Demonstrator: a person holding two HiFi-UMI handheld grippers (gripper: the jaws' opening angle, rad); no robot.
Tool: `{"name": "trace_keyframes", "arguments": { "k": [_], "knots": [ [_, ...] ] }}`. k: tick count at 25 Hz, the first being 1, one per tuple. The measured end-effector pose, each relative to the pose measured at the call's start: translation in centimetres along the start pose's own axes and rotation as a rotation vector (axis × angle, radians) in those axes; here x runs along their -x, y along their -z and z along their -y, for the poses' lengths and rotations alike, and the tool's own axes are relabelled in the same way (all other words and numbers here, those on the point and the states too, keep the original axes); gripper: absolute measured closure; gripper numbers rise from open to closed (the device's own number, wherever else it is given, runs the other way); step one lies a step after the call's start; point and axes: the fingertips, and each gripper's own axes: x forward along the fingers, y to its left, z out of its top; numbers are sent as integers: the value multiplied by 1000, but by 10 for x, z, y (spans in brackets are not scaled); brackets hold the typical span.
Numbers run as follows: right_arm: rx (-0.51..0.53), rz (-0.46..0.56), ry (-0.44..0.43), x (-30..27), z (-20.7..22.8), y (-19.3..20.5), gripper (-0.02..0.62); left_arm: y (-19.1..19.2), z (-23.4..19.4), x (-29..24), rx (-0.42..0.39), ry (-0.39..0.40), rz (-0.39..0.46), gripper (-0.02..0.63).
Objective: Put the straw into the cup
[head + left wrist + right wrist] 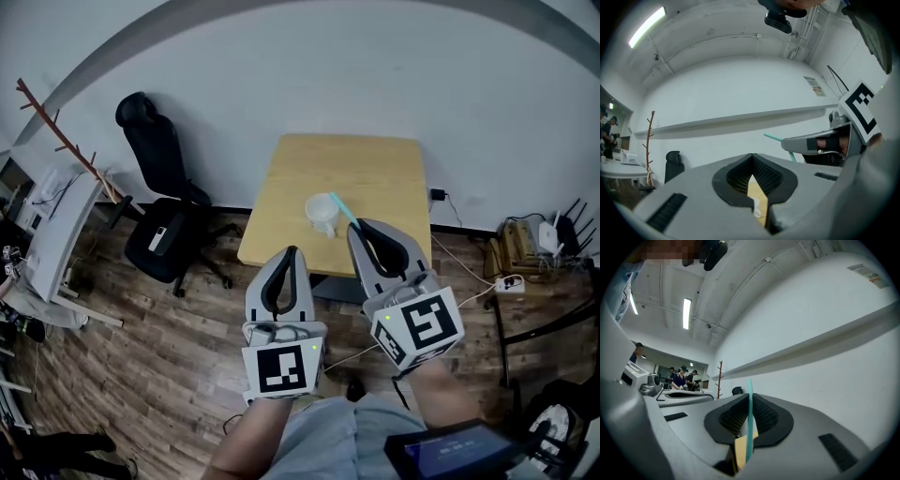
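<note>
A white cup stands near the front edge of the light wooden table. My right gripper is shut on a teal straw, whose free end slants up and left beside the cup's rim. In the right gripper view the straw rises upright between the shut jaws of the right gripper. My left gripper hangs shut and holds nothing, in front of the table edge, to the cup's near left. Through the left gripper's jaws I glimpse the cup; the straw and right gripper show at right.
A black office chair stands left of the table, with a wooden coat rack and a white desk further left. Cables, a power strip and a router lie on the floor at right. People stand far off.
</note>
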Motion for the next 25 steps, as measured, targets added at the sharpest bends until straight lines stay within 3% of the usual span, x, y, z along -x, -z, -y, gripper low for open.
{"name": "trace_keyframes", "arguments": {
  "k": [16, 25],
  "knots": [
    [-41, -115, 93, -120, 34, 73, 575, 90, -69, -120, 54, 114, -79, 607],
    [-36, -53, 155, -189, 57, 44, 575, 75, -109, -192, 52, 191, -15, 607]
  ]
}}
